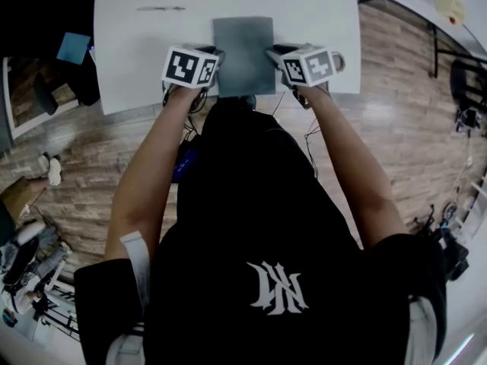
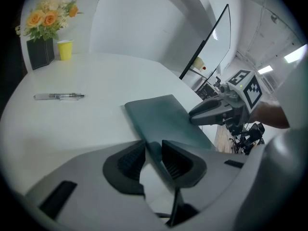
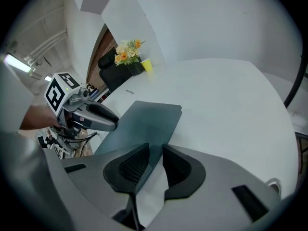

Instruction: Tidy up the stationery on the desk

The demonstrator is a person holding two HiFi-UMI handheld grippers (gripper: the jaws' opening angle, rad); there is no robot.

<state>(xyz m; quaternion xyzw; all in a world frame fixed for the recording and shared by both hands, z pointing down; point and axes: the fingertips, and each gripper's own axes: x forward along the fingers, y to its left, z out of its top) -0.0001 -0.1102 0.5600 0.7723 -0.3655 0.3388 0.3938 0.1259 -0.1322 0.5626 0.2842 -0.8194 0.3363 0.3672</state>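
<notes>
Notebook point(image 1: 243, 52), dark grey and thin, sits at the near edge of the white counter point(image 1: 319, 14). I have my left tool point(image 2: 153, 153) clamped on its near left corner and my right tool point(image 3: 155, 160) clamped on its near right corner, both forearms stretched straight forward. A pen point(image 2: 59, 96) lies well apart, far left. A black vase point(image 2: 39, 53) holds flowers point(image 2: 47, 17), just beside a yellow cup point(image 2: 64, 49).

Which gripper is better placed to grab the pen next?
Left. The pen lies left of the grey folder, nearer the left gripper; the right gripper would have to cross the folder. Both currently clamp it.
</notes>
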